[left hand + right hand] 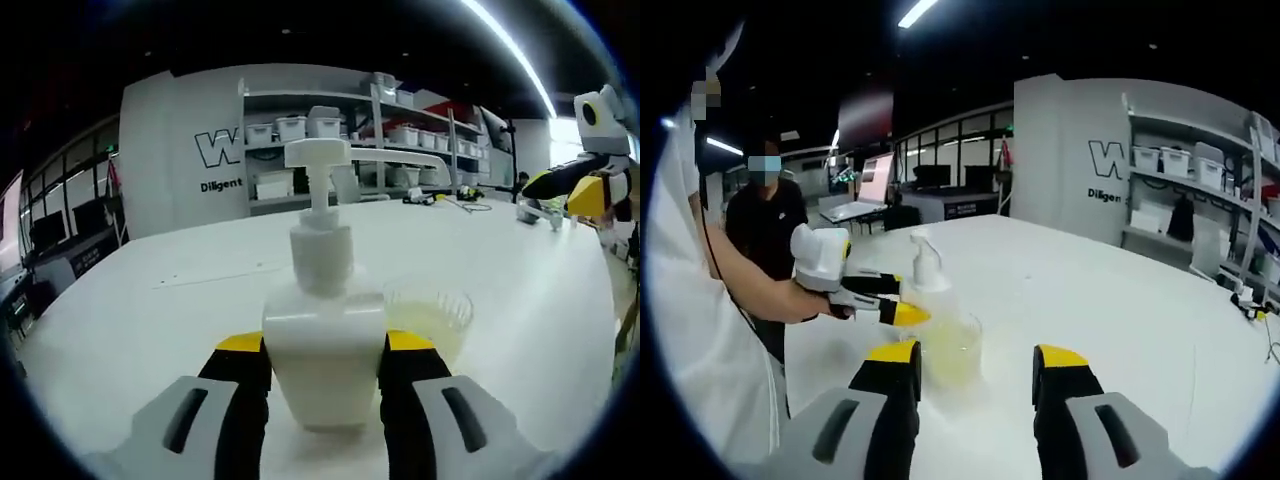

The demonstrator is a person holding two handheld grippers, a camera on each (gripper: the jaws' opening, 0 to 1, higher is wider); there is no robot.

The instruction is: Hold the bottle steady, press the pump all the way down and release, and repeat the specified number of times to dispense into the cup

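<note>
A white pump bottle point(323, 335) stands upright on the white table point(150, 300), its pump head point(318, 153) up and spout pointing right. My left gripper point(325, 350) is shut on the bottle's body, one yellow-tipped jaw on each side. A clear plastic cup point(430, 318) with pale yellowish liquid stands just right of the bottle, under the spout. In the right gripper view the bottle point(927, 268) and cup point(950, 348) sit ahead-left, with the left gripper point(895, 300) around the bottle. My right gripper point(978, 362) is open and holds nothing, a short way from the cup.
Shelves with white bins point(300, 125) line the far wall. Small items point(440, 198) lie on the table's far right side. A person in black point(765, 225) stands beyond the table's left end. A sleeve and forearm point(740, 280) reach in from the left.
</note>
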